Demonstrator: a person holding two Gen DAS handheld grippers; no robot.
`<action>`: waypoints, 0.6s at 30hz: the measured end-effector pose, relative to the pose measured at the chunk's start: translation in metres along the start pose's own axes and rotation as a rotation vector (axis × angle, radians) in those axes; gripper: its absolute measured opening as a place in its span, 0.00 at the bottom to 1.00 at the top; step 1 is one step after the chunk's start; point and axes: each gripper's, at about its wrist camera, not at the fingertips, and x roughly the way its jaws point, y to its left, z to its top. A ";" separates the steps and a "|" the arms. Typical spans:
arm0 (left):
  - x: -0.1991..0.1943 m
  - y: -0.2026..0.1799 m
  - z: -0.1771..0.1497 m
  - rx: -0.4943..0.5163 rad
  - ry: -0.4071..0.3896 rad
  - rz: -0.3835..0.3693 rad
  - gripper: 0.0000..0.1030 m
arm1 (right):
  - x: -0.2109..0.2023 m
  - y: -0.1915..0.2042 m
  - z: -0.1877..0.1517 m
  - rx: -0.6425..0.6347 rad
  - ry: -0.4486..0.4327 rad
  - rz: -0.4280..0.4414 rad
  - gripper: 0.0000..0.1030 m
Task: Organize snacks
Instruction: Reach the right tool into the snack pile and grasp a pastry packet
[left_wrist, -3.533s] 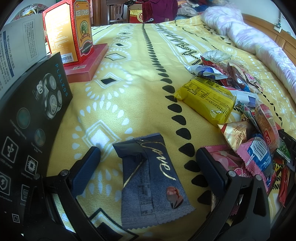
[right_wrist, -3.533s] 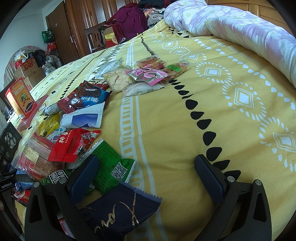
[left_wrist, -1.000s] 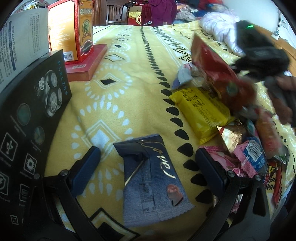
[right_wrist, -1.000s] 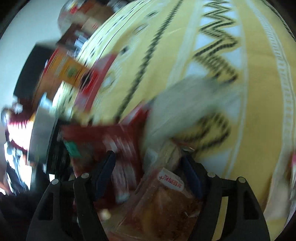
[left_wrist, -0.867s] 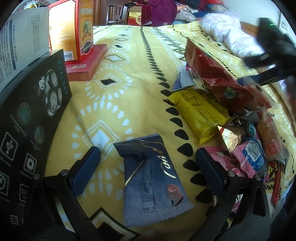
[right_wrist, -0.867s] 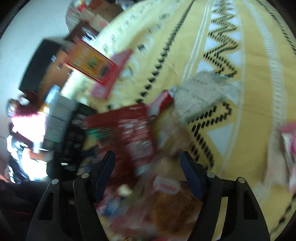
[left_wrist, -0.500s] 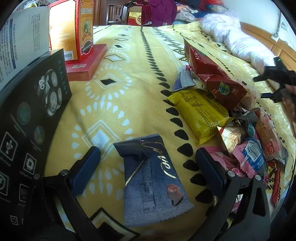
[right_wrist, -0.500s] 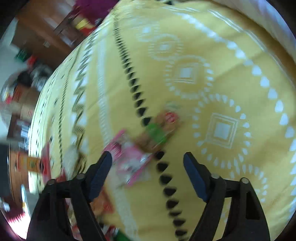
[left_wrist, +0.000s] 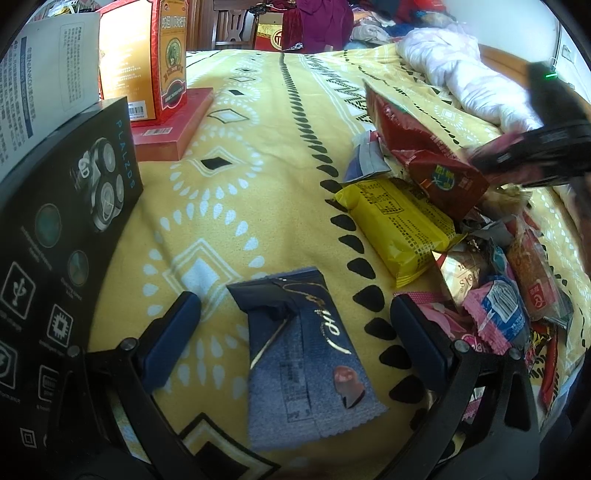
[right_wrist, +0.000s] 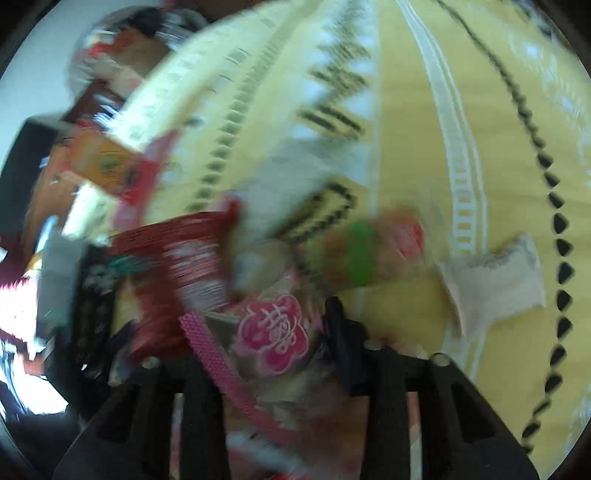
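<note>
Yellow bedspread (left_wrist: 295, 140) | left gripper (left_wrist: 295, 325) wide around blue packet (left_wrist: 303, 354) | right gripper (right_wrist: 273, 332), just closed, clamps pink packet (right_wrist: 273, 332) | snack pile (left_wrist: 424, 221) at 2 o'clock

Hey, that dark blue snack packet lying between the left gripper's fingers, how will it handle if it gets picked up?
The dark blue packet looks like thin foil wrap, creased near its top, so it will probably flex and crinkle rather than stay stiff. It lies flat on the soft bedspread, so fingers may press into the cloth before they catch an edge. It seems light and the glossy wrap could slip.
</note>
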 end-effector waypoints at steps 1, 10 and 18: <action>0.000 0.000 0.000 0.000 0.000 -0.001 1.00 | -0.019 0.003 -0.006 -0.002 -0.048 -0.007 0.30; -0.010 -0.008 0.002 0.017 0.059 0.024 0.97 | -0.079 -0.025 -0.058 0.050 -0.030 -0.191 0.40; -0.093 -0.045 0.061 0.035 -0.033 -0.098 0.88 | -0.096 -0.002 -0.027 -0.226 -0.166 -0.247 0.58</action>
